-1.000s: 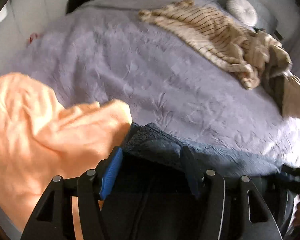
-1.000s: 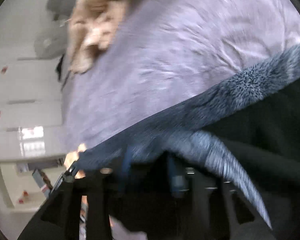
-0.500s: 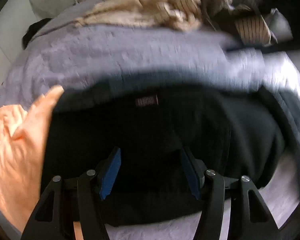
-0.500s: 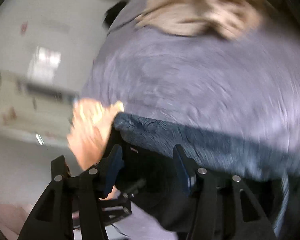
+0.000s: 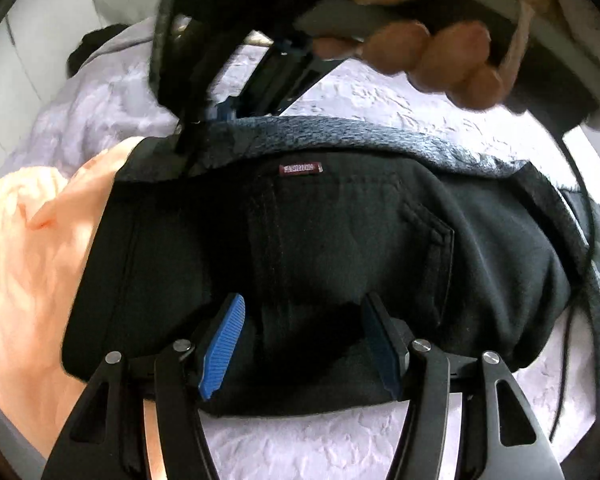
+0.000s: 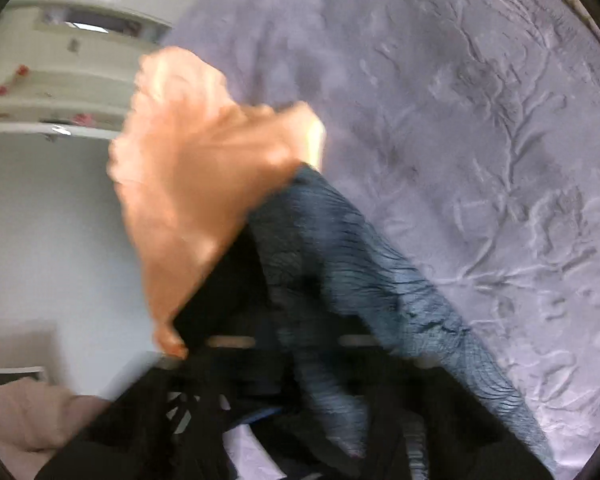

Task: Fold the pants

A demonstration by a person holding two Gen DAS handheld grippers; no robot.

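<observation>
While folded pants abut orange cloth, left fingers spread.

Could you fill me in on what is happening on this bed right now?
A person with a handheld gripper in each hand is folding black pants on a lavender bedspread. The left gripper is open over the lower edge of the folded bundle. The right gripper, gripped by the right hand, is at the pants' waistband; its jaws are hidden by cloth. An orange garment lies beside the pants.
</observation>
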